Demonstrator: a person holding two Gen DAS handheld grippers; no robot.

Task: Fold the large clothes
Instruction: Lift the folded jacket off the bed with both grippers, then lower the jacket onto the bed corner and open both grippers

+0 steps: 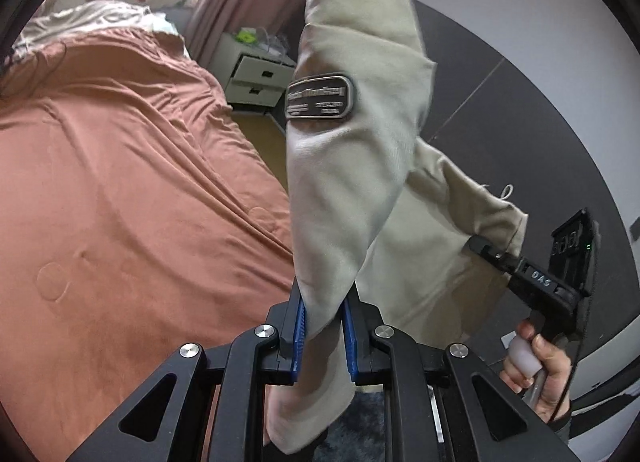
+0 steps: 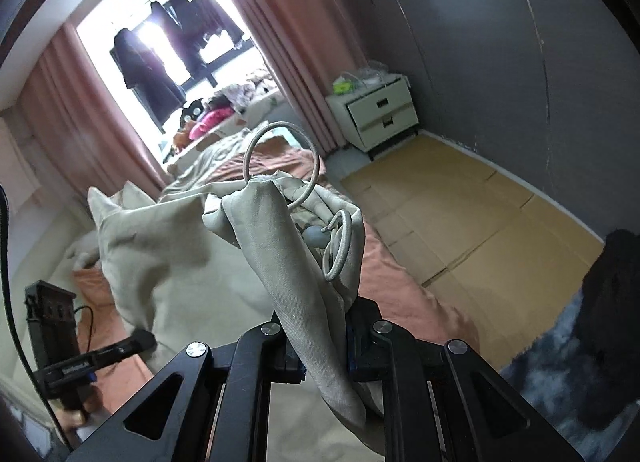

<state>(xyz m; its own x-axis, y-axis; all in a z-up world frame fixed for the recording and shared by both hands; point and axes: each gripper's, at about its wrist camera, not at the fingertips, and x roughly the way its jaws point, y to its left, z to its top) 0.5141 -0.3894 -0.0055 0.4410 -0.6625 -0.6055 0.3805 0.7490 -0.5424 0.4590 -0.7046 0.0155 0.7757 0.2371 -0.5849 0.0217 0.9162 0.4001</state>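
Observation:
A large beige garment (image 1: 352,165) with a dark rectangular patch (image 1: 320,97) hangs in the air beside the bed. My left gripper (image 1: 323,326) is shut on a fold of it between its blue pads. My right gripper (image 2: 320,336) is shut on another part of the same garment (image 2: 288,246), near a drawcord loop (image 2: 280,165) and a grey toggle (image 2: 314,237). The right gripper also shows in the left wrist view (image 1: 486,250), clamped on the garment's far edge. The left gripper also shows in the right wrist view (image 2: 138,342), at the lower left.
A bed with a rust-orange cover (image 1: 120,201) lies to the left. A white two-drawer nightstand (image 2: 374,111) stands by pink curtains (image 2: 292,41). Cardboard sheets (image 2: 472,221) cover the floor. A dark fuzzy rug (image 2: 560,362) lies at the right. Grey walls (image 2: 500,41) are behind.

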